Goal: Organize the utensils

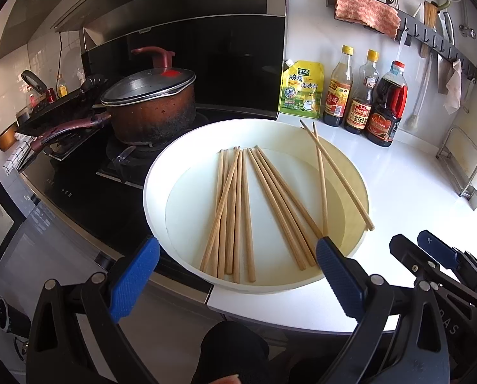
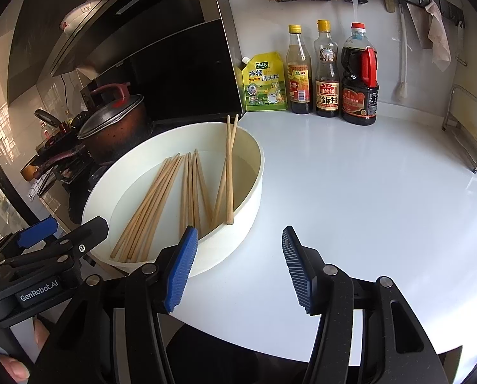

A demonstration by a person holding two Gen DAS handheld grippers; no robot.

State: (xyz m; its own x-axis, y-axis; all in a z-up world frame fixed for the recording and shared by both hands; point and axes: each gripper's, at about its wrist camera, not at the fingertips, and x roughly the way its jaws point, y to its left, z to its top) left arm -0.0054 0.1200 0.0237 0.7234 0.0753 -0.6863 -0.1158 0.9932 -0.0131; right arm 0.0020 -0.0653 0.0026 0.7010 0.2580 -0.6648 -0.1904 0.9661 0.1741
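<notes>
On the far left a dark pot [image 1: 149,102] with a lid sat on the black stove [image 1: 88,192]. Next to it, a big white bowl [image 1: 155,198] stood on the white table [image 1: 414,185], partly over the stove's edge. The chopsticks [image 1: 235,214] lay inside the bowl in loose bunches: one bunch on the left, one in the middle, and two sticks [image 1: 323,185] on the right that leaned up on the rim and crossed each other. The left tool [image 1: 238,268] hung over the near edge of the bowl, spread wide and holding nothing. The right tool [image 2: 238,268] was just beside it, over bare table, also spread wide and empty. Behind the bowl, a yellow pouch [image 1: 301,91] and three sauce bottles [image 1: 366,96] stood by the wall. The sticks could be partly sorted or about to be gathered; one look could not say which. To pick one up well, it seemed best to come down straight over a stick, pinch it near its middle so it would not tip, and take care not to bump the ones beside it.
</notes>
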